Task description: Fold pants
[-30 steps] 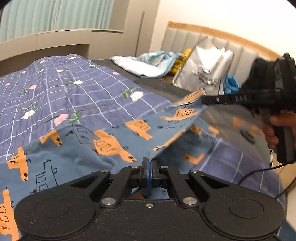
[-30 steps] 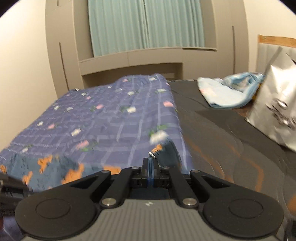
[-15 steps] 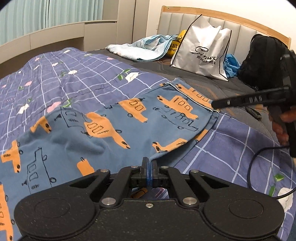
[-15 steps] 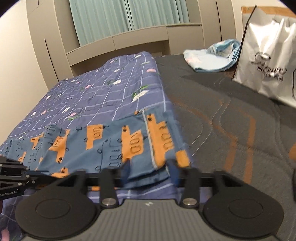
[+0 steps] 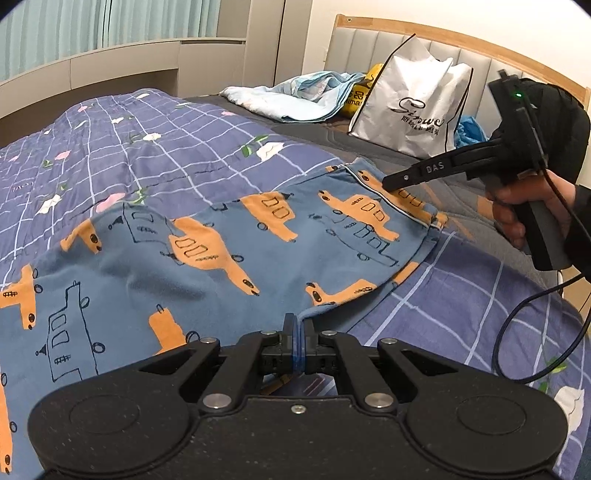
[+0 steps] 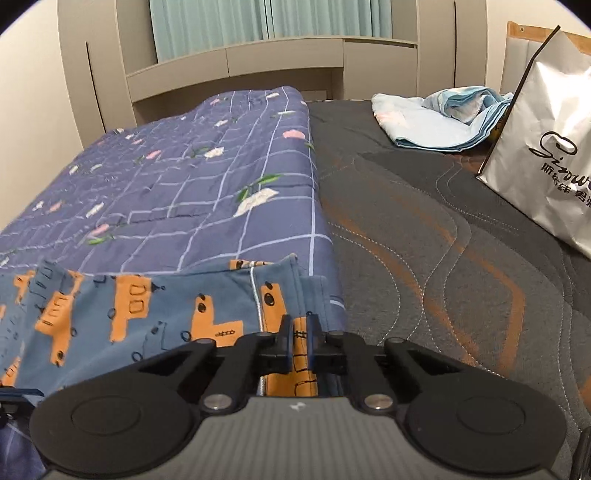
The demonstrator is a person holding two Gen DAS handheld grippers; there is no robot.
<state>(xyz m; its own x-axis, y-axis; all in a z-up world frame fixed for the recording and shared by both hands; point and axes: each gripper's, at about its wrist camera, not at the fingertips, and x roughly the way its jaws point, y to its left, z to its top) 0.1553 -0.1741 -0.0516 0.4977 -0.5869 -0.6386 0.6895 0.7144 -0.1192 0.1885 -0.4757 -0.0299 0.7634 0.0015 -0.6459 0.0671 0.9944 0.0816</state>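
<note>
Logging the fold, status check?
Left gripper shut on pants edge. Right gripper open over waistband. Pants flat on quilt. Nothing blocking.

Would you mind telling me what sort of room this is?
Most likely a bedroom: a bed with a padded headboard, a checked quilt spread on it, and curtains above built-in cabinets.

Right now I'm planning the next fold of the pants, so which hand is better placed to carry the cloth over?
Left. The left tongs are shut on the edge of the blue pants with orange trucks; the right tongs stand slightly apart, gripping nothing.
</note>
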